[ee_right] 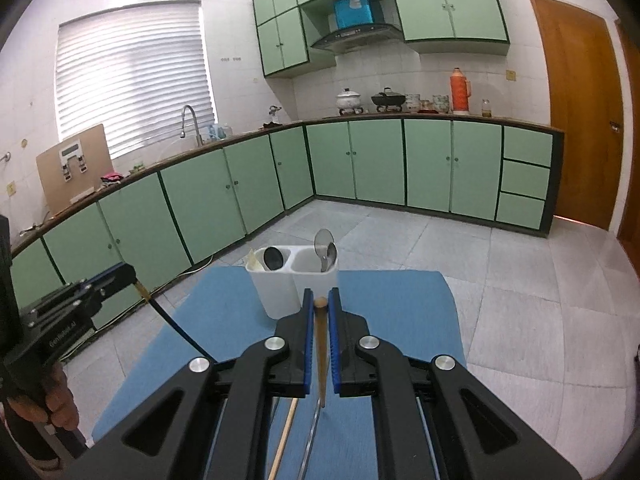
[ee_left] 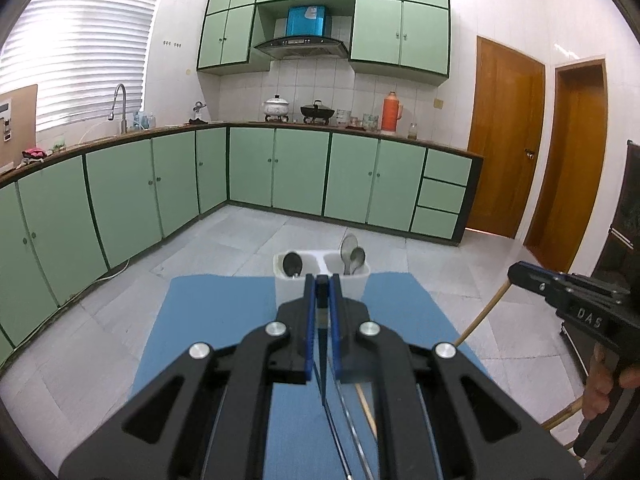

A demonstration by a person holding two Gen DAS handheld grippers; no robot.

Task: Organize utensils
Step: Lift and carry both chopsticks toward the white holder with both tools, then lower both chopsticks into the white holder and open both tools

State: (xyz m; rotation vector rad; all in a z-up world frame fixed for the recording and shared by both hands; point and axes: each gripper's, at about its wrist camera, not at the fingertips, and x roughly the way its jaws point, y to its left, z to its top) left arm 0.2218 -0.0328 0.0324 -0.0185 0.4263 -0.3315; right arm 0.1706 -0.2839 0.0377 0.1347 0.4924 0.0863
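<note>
My left gripper (ee_left: 322, 280) is shut on a dark chopstick (ee_left: 322, 360) that hangs down between its blue pads. My right gripper (ee_right: 320, 300) is shut on a wooden chopstick (ee_right: 320, 344). Each shows in the other's view: the right gripper (ee_left: 510, 274) with its wooden stick (ee_left: 480, 316), the left gripper (ee_right: 134, 274) with its dark stick (ee_right: 176, 328). Ahead of both, a white two-compartment holder (ee_left: 288, 292) (ee_right: 276, 296) stands on the blue mat (ee_left: 208, 320) (ee_right: 400, 312). A black spoon (ee_left: 292, 264) (ee_right: 274, 259) is in its left compartment, two metal spoons (ee_left: 352, 254) (ee_right: 324, 242) in its right.
Under the grippers a loose wooden chopstick (ee_left: 366, 404) (ee_right: 284, 440) and thin metal handles (ee_left: 348, 420) (ee_right: 312, 432) lie on the mat. A person's hands (ee_left: 600, 392) (ee_right: 56, 400) hold the grippers. Green cabinets (ee_left: 248, 168) ring the tiled floor, and a dark unit (ee_left: 624, 240) stands at the right.
</note>
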